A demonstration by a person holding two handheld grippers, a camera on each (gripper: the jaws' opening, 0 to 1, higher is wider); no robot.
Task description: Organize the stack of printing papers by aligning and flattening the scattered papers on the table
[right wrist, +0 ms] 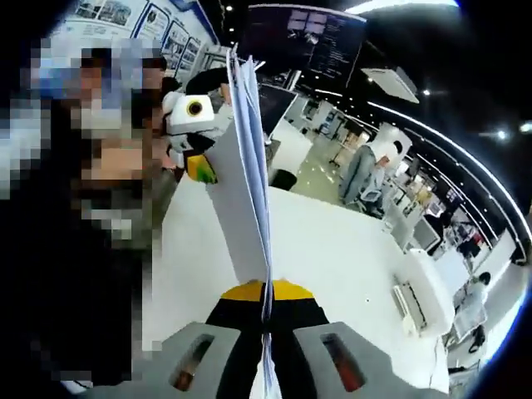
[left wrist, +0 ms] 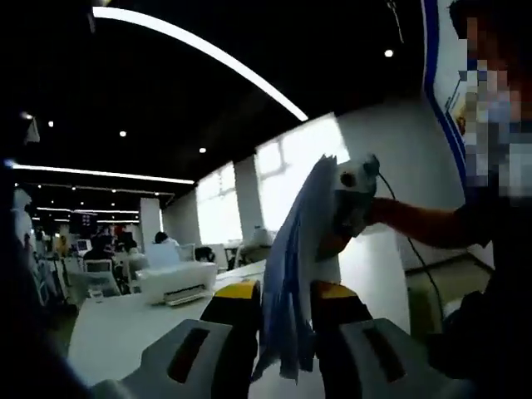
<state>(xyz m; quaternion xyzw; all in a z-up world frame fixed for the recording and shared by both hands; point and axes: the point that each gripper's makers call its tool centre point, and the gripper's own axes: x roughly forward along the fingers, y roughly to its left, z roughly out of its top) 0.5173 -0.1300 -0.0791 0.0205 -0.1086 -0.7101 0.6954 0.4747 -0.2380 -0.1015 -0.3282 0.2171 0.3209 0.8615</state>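
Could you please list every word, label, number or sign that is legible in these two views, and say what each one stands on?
No text can be read in either view.
Wall posters: print too small and blurred to read.
Dark hanging screen: faint lines of text, not legible.
Blue-edged wall panel: markings blurred.
Stack of papers held upright between both grippers: no print visible.
White printer on the table: no legible label.

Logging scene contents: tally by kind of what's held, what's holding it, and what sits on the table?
Paper stack: 1
Grippers, left and right: 2
Printer on table: 1
Total: 4
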